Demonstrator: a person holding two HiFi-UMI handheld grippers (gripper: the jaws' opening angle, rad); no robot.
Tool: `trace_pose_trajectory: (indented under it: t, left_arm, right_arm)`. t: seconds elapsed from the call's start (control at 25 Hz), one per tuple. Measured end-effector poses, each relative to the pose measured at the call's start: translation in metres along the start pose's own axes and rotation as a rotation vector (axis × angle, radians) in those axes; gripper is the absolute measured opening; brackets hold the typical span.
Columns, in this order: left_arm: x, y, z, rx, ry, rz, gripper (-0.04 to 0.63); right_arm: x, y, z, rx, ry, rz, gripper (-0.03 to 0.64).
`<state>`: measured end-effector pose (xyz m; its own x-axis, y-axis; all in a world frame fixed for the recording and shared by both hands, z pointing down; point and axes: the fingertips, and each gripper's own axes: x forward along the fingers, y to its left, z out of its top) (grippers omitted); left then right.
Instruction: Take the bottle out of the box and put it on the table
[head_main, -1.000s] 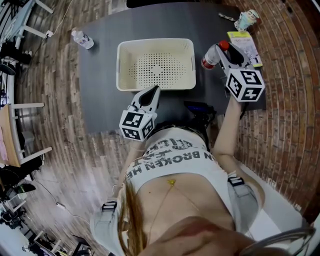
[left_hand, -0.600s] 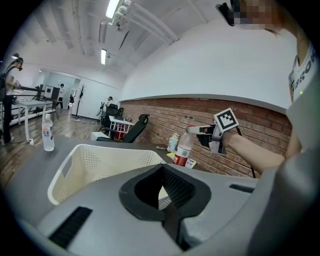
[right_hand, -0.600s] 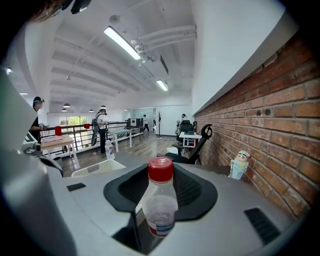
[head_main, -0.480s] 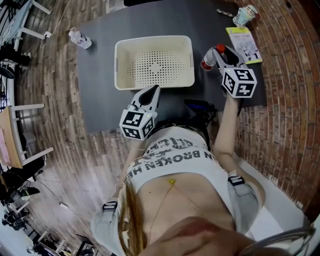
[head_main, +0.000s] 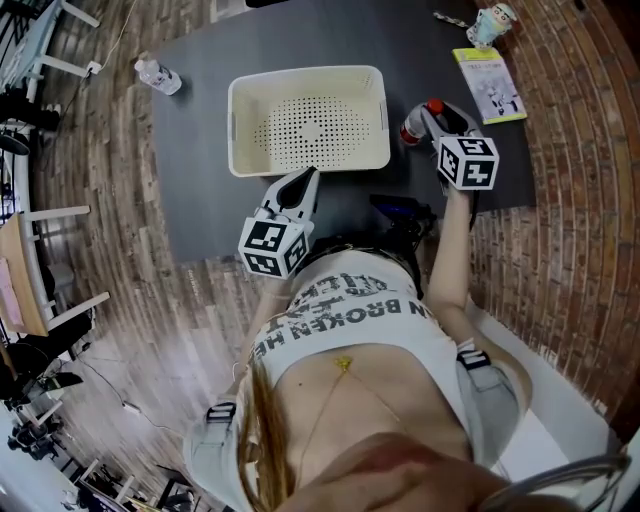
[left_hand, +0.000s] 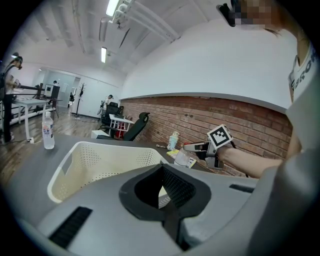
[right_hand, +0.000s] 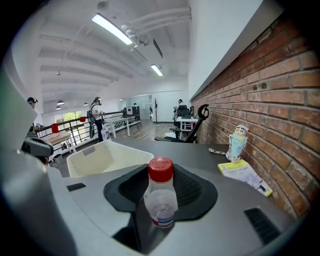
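Right gripper (head_main: 428, 115), angled down over the table (head_main: 200, 150), clamps the bottle (head_main: 410, 131).

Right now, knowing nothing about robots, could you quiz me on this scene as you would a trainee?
1. True or false: the white basket has nothing in it.
2. Which one holds the red-capped bottle: the left gripper or the right gripper?
3. In the head view, the held bottle is: A) inside the basket, B) beside the basket, to its right, C) on the floor.

Key: 1 true; 2 the right gripper; 3 B.
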<state>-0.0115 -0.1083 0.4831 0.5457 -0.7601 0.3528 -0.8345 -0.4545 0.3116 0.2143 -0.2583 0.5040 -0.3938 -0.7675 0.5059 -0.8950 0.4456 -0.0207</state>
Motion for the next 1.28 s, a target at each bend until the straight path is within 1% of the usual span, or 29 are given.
trace_pose_trajectory:
  t: [0.16, 0.36, 0.64, 0.88, 1.28]
  left_arm:
    - [0.000, 0.000, 0.000, -0.001, 0.002, -0.002, 0.005]
    - [0.000, 0.002, 0.000, -0.001, 0.001, -0.003, 0.005]
    - [0.001, 0.002, -0.001, -0.004, 0.000, -0.007, 0.005]
    - [0.000, 0.002, -0.002, -0.006, 0.003, -0.011, 0.005]
    - [0.000, 0.003, -0.001, -0.007, 0.005, -0.014, 0.005]
  right_arm:
    - [0.003, 0.001, -0.010, -0.004, 0.019, -0.003, 0.149]
    - [0.003, 0.004, -0.013, -0.011, -0.004, -0.003, 0.146]
    - [0.005, 0.002, -0.015, -0.038, -0.017, -0.047, 0.147]
    - [0.005, 0.002, -0.016, -0.015, -0.032, -0.047, 0.149]
    - [0.005, 0.002, -0.016, -0.010, -0.038, -0.050, 0.152]
